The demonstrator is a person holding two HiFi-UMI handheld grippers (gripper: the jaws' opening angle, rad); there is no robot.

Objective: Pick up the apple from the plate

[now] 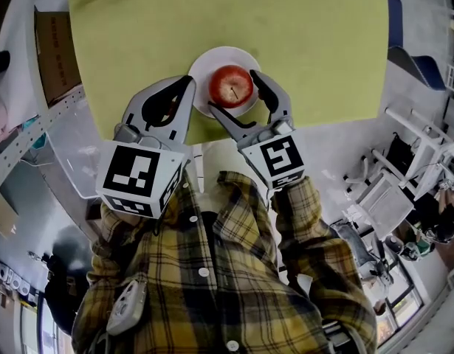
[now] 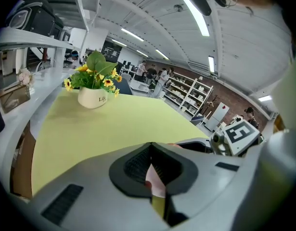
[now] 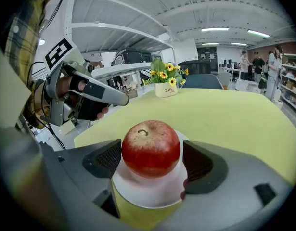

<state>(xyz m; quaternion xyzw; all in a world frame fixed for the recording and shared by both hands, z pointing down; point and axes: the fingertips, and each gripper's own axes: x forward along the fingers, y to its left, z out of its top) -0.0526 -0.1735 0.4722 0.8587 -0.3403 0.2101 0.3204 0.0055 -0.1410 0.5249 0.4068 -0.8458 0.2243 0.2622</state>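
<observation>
left gripper (image 2: pixel 151 146) fingers together; flower pot (image 2: pixel 92 98) beyond on table (image 2: pixel 119 124)

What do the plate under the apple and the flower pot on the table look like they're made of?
Plate: plain white, smooth surface with a soft sheen, so likely glazed ceramic, though melamine would look much the same.
Flower pot: cream, smooth, rounded wall with dark printed lettering, probably ceramic; plastic cannot be ruled out from here.

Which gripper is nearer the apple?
Right. The right gripper has its open jaws on either side of the apple, which sits on the white plate. The left gripper, jaws together, sits at the plate's left rim, short of the apple.
</observation>
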